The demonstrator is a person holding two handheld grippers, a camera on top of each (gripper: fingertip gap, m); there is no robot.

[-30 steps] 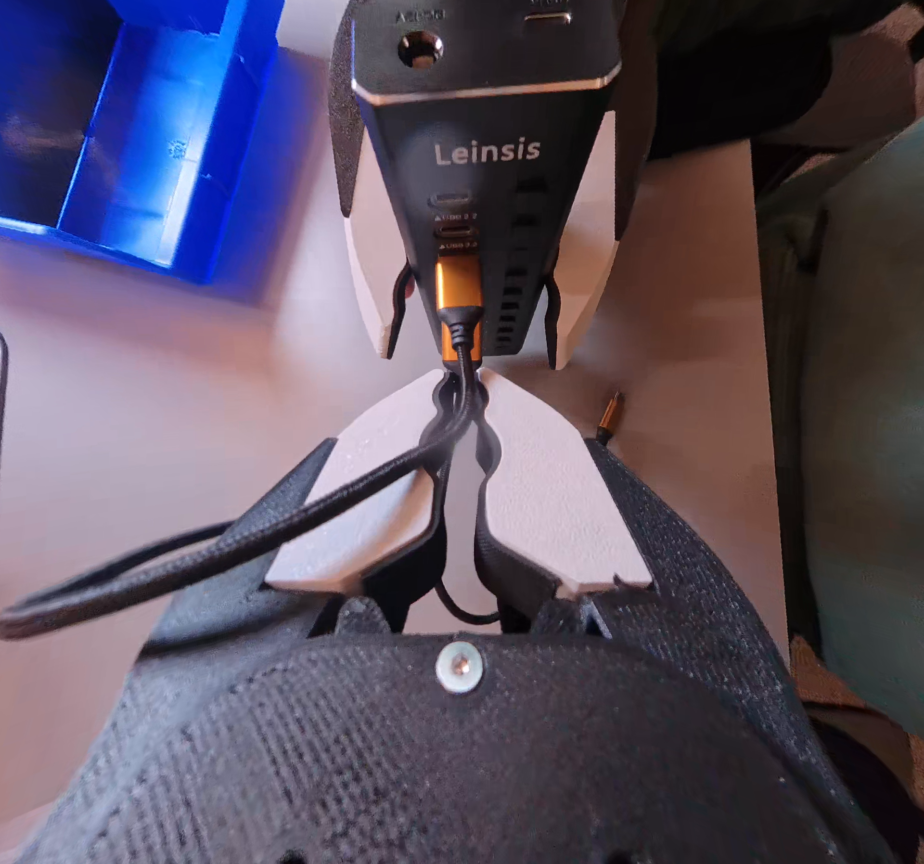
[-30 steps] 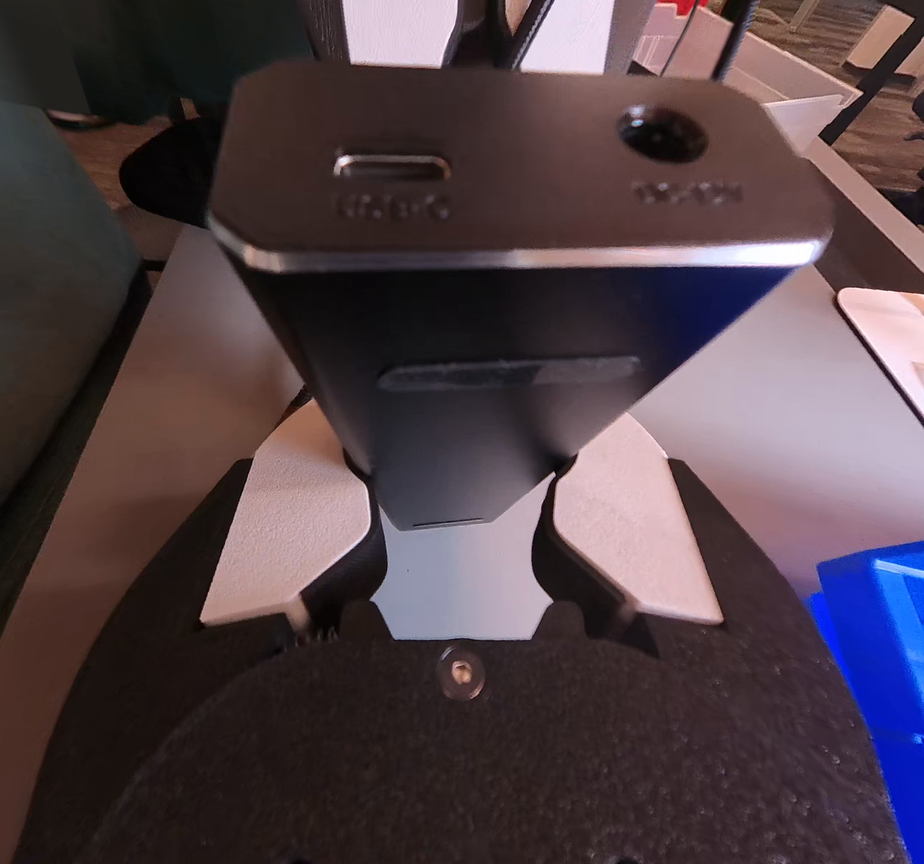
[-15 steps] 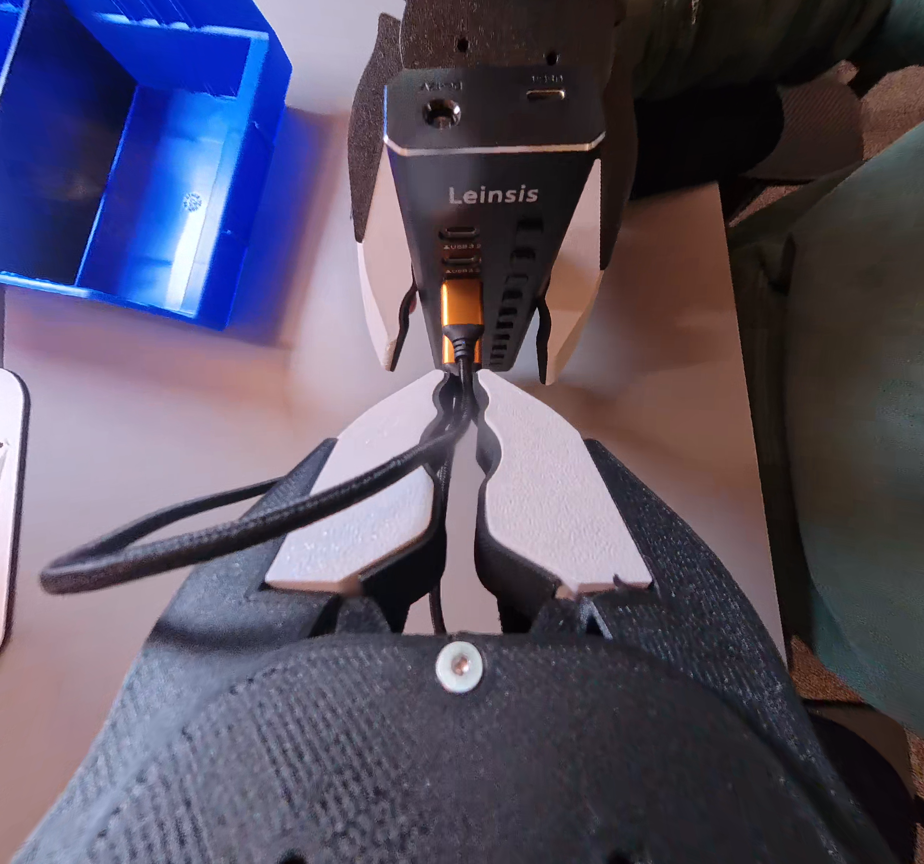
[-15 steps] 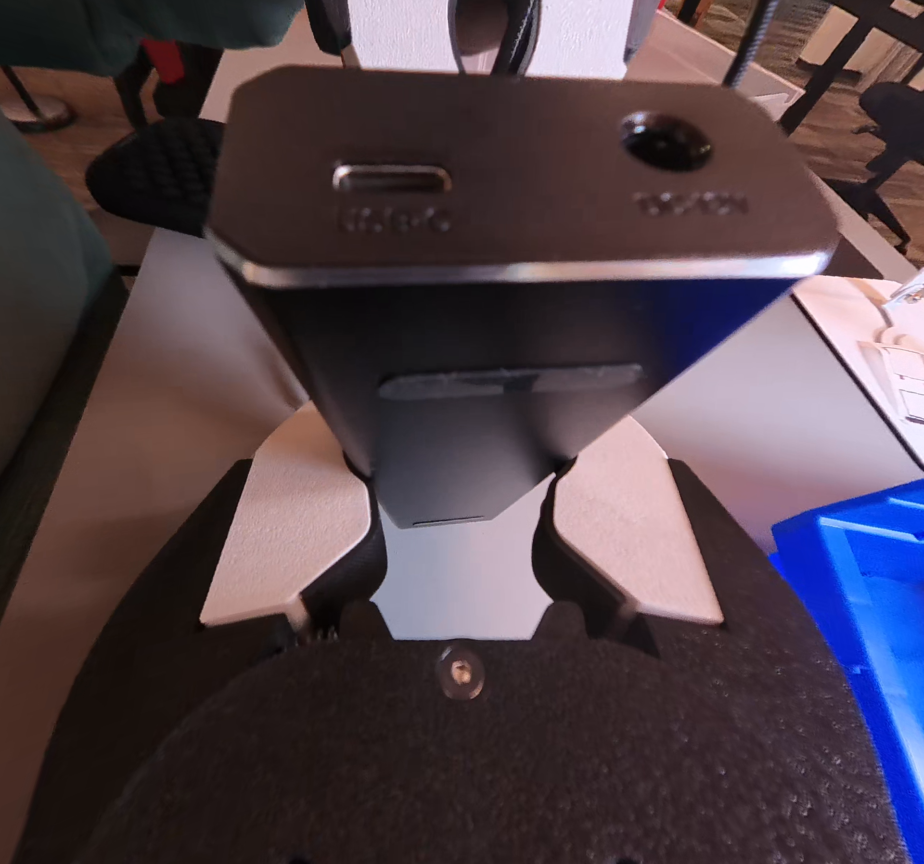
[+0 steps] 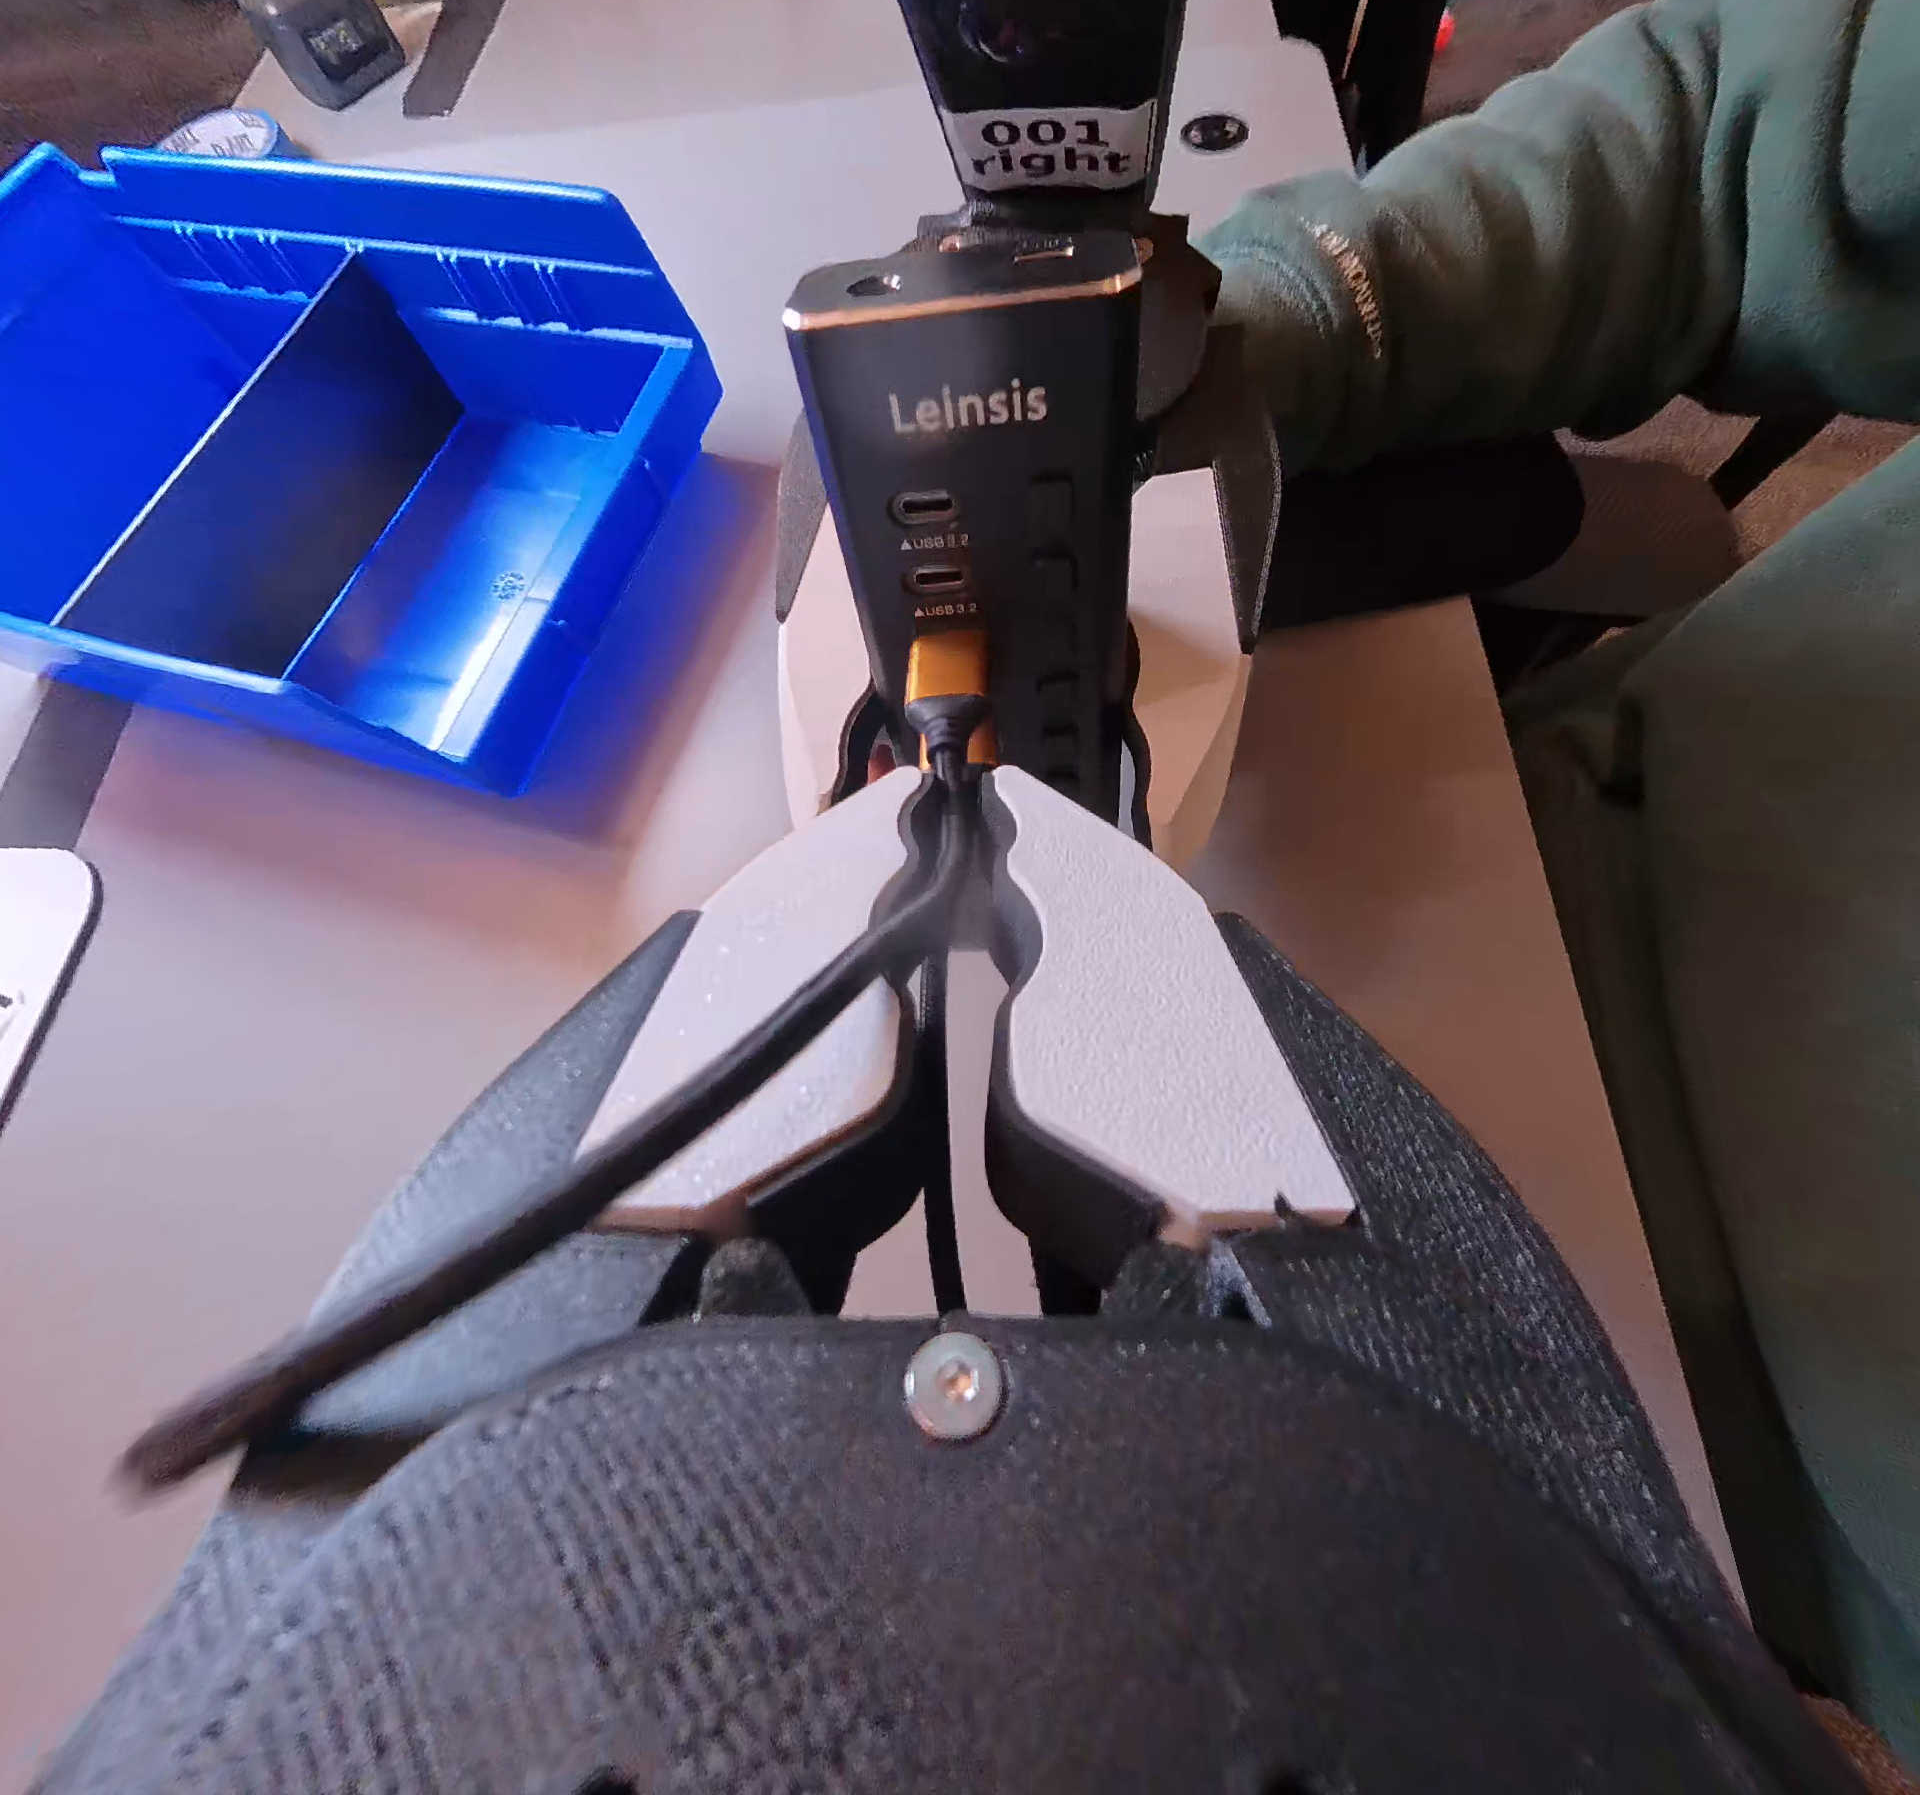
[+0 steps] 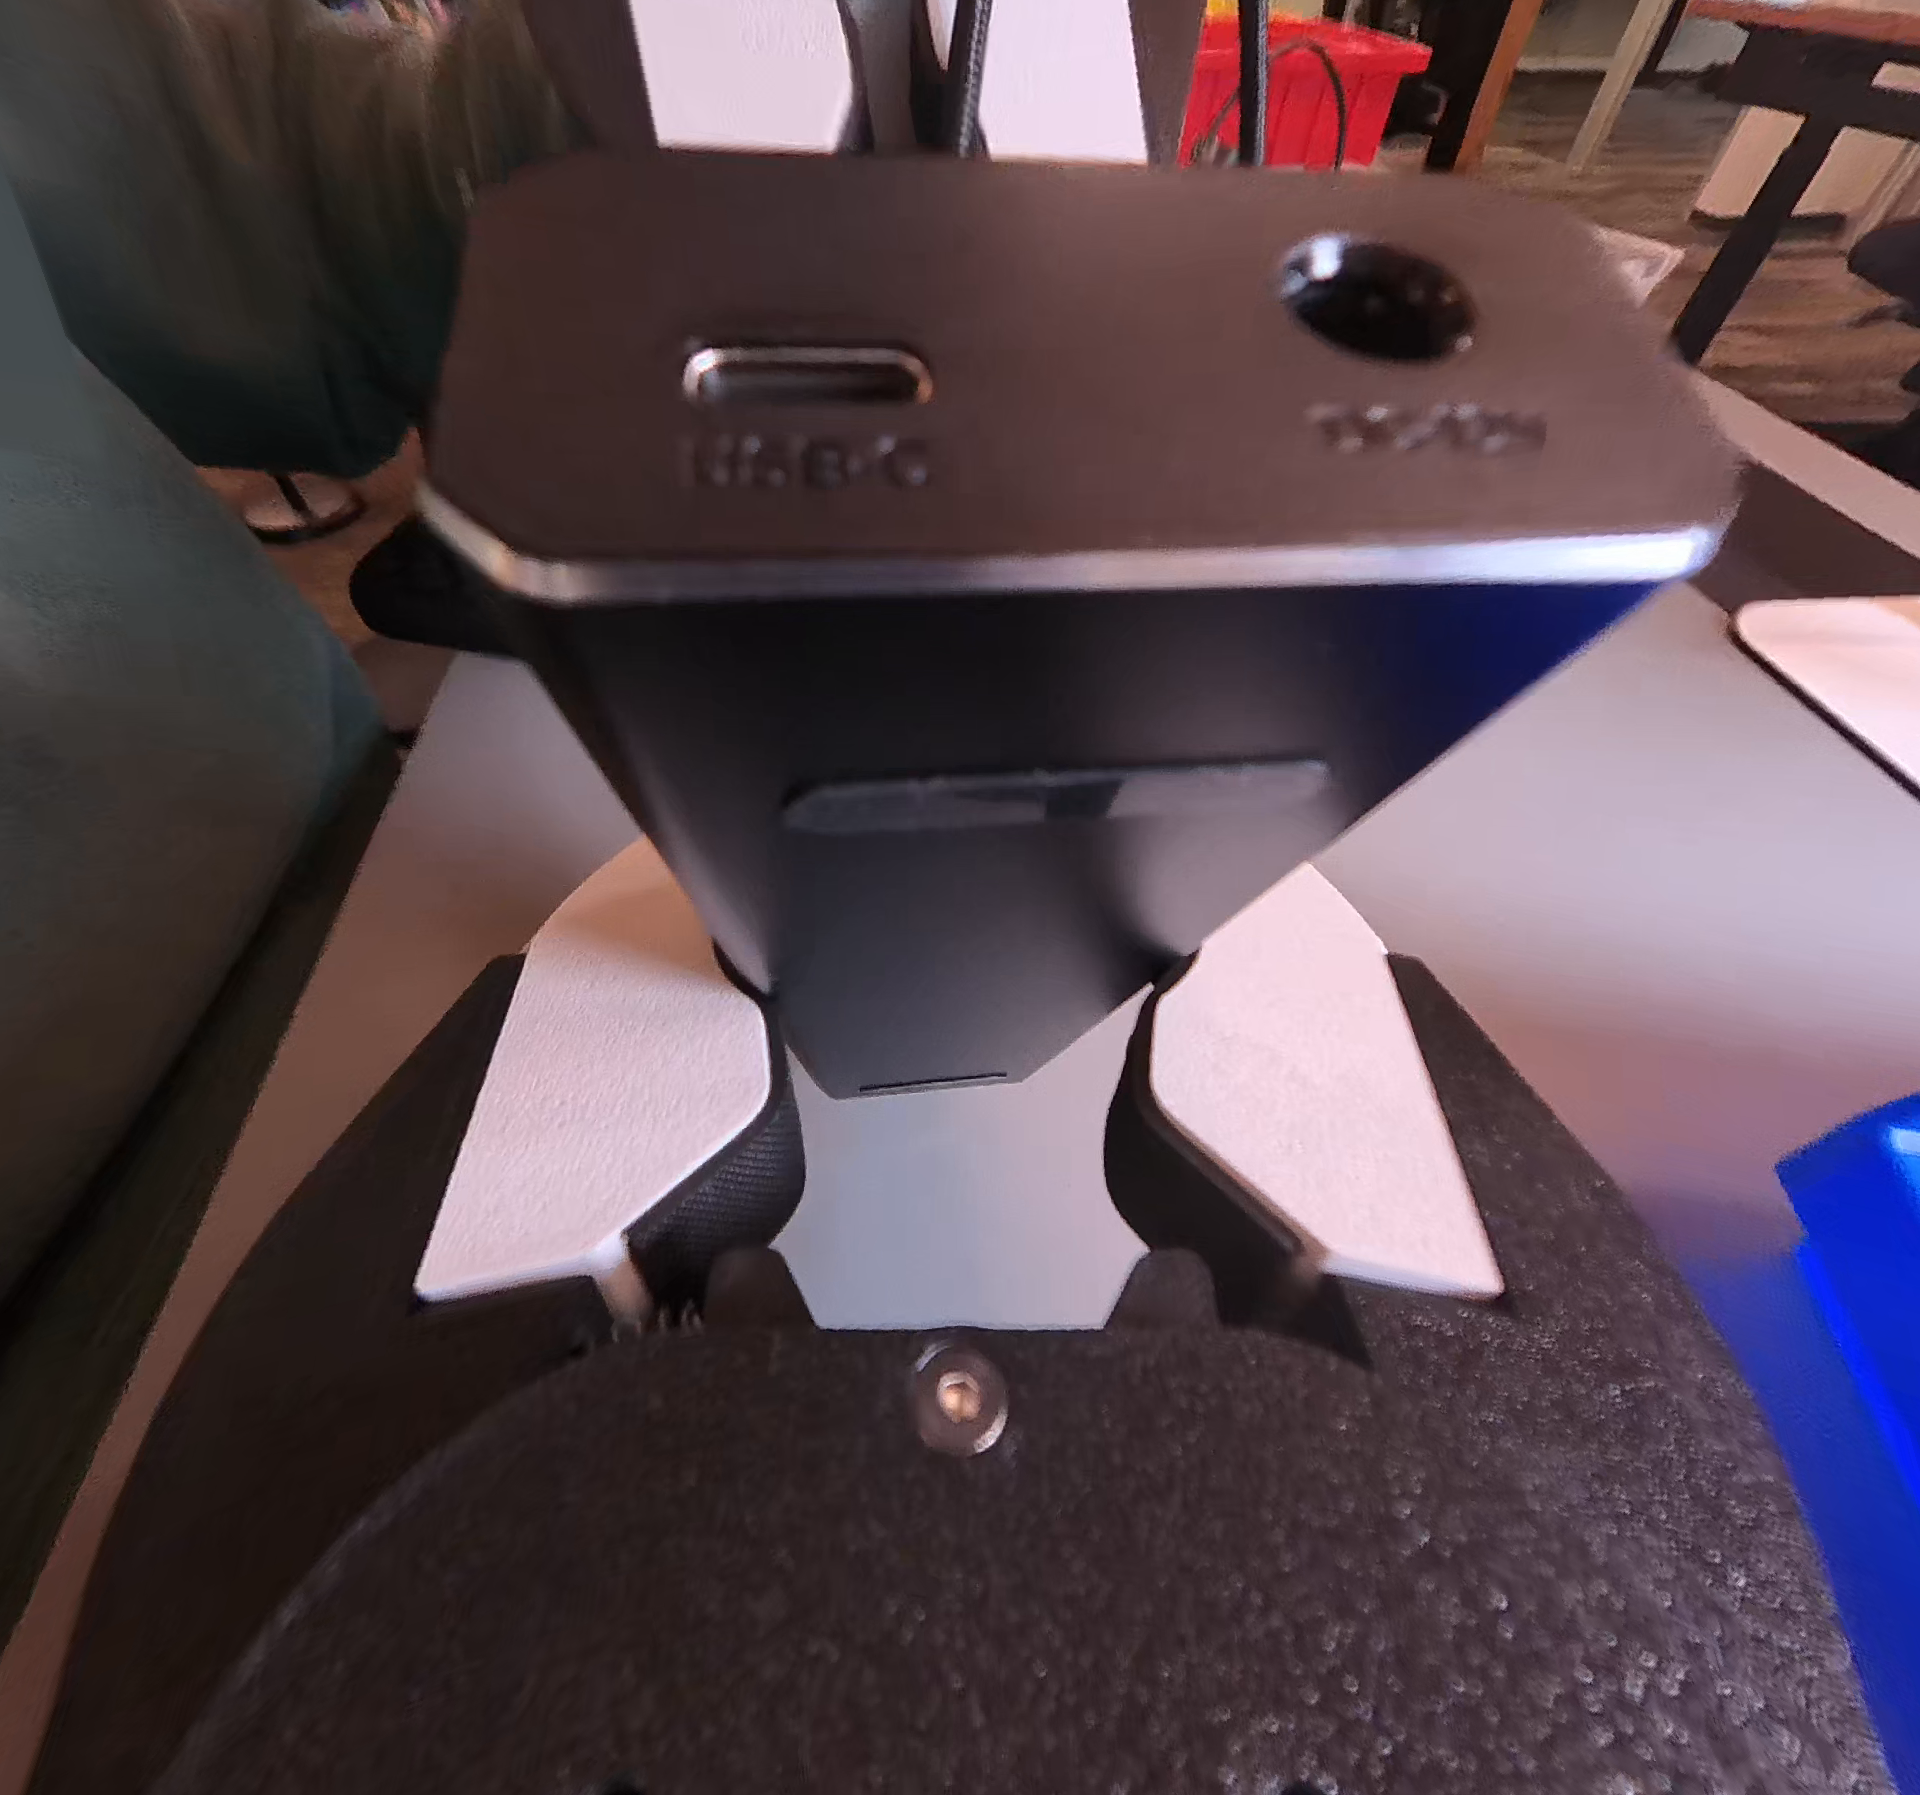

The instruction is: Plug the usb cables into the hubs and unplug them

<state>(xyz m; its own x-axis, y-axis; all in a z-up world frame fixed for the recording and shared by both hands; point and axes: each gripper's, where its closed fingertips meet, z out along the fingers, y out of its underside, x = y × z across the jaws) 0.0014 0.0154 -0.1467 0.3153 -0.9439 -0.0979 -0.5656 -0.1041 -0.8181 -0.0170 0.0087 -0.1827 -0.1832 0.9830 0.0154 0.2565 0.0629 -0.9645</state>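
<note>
Left claw (image 5: 951, 789) is pressed together on the black cable (image 5: 727, 1080), pinching it right behind the orange plug (image 5: 943, 680). Cable runs back between the fingers and trails off toward 8 o'clock over the desk (image 5: 312, 966).

Right claw (image 6: 961, 997) is clamped on the black hub (image 6: 1039, 602), gripping its narrow lower end, body standing up toward the camera. In the left wrist view the hub (image 5: 971, 457) sits at 12 o'clock from the left claw, port face toward it.

Status as I read it:
- Orange plug looks seated in the lowest of the three ports on that face. Can't confirm it's fully home, no visible gap though.
- Two small ports above it are empty.
- Slot on the hub's end face is empty too, same for the round socket next to it.
- So one plug-in appears done. Left: pull this plug back out, plus any other cables or hubs. Only one hub and one cable in view, so can't say how many remain.

Blue bin (image 5: 312, 457) at 10 o'clock from the hub, nothing visible inside. Green sleeve (image 5: 1507, 239) at 2 o'clock holds the right claw.

Next, my guess: straight pull back along the port axis with the hub held steady. Grip is on the cable, not the plug shell, so a hard tug could strain it.
</note>
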